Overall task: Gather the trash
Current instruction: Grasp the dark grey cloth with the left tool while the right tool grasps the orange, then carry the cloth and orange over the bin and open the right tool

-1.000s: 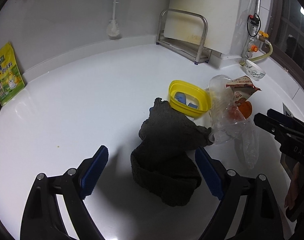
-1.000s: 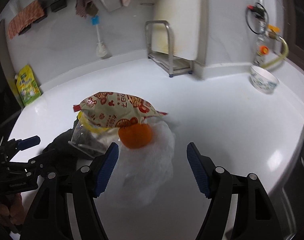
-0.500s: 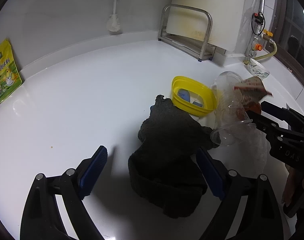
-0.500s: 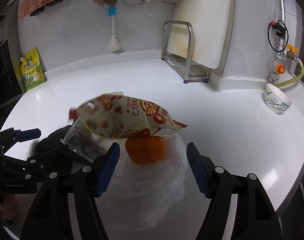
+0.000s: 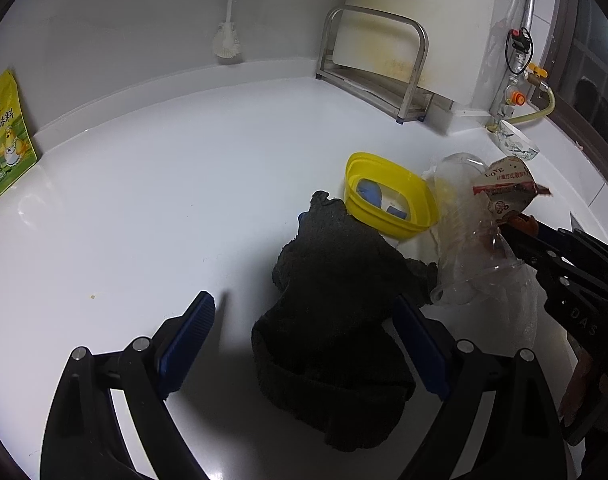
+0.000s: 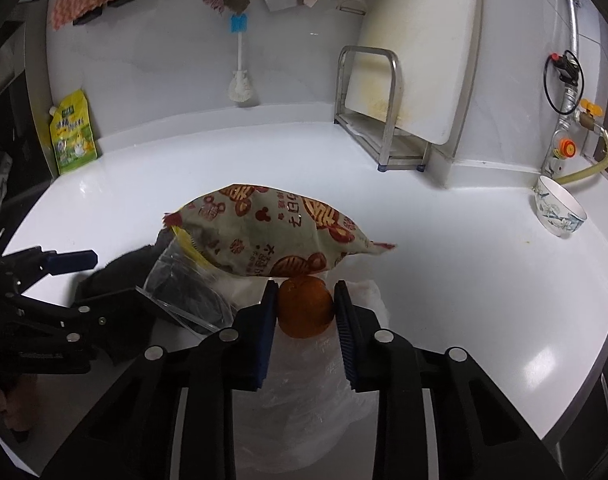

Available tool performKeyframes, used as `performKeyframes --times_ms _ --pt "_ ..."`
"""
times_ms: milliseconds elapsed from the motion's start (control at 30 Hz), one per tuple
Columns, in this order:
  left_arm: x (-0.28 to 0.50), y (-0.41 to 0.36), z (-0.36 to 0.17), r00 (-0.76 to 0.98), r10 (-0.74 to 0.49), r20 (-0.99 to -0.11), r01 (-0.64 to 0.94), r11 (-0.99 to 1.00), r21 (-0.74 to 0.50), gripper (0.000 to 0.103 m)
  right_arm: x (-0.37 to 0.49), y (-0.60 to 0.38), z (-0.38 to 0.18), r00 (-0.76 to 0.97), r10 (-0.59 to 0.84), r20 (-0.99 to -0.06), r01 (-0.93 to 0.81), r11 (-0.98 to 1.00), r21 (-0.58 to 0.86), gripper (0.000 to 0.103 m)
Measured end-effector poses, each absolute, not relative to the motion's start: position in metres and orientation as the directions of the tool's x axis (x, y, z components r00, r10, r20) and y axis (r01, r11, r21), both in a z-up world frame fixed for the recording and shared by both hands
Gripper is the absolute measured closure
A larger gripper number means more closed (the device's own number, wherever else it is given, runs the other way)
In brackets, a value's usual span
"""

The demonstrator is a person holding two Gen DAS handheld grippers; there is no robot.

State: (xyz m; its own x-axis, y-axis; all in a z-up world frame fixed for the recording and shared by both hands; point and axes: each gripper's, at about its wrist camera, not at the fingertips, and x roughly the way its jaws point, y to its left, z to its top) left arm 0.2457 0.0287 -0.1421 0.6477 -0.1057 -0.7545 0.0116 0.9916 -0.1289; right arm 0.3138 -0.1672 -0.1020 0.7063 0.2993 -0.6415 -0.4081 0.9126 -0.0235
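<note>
An orange fruit (image 6: 304,310) lies on a crumpled clear plastic bag (image 6: 316,392), under a printed red-and-cream snack bag (image 6: 263,236). My right gripper (image 6: 304,292) is closing, and its blue pads touch the orange on both sides. A clear plastic cup (image 6: 187,296) lies on its side just left of it. In the left wrist view my left gripper (image 5: 301,302) stands open over a dark cloth (image 5: 336,300), not touching it. Behind the cloth is a yellow tub (image 5: 388,200), with the cup (image 5: 460,232) and snack bag (image 5: 504,188) to its right.
A patterned bowl (image 6: 558,212) stands at the back right near a gas valve and hose. A steel rack (image 6: 384,120) holds a white cutting board against the wall. A green pouch (image 6: 71,136) and a brush (image 6: 239,80) stand along the back. The counter drops off at the right.
The right gripper's jaws have come together from wide apart onto the orange. The snack bag now rests higher over the orange. The left gripper has stayed open over the cloth.
</note>
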Motion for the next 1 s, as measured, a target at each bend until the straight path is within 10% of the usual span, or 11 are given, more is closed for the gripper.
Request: performKeyframes --times_ms 167,400,1000 --pt "0.249 0.026 -0.141 0.646 -0.116 -0.755 0.028 0.991 -0.128 0.027 0.308 -0.174 -0.095 0.719 0.304 -0.625 -0.386 0.922 0.005 0.078" --pt "0.249 0.018 -0.142 0.631 -0.122 -0.766 0.059 0.992 -0.110 0.079 0.299 -0.185 -0.091 0.733 0.284 -0.618 -0.335 0.942 0.036 0.078" --pt "0.218 0.044 -0.079 0.693 -0.134 -0.709 0.080 0.991 -0.109 0.091 0.257 -0.203 -0.059 0.772 0.229 -0.592 -0.218 0.972 0.093 0.078"
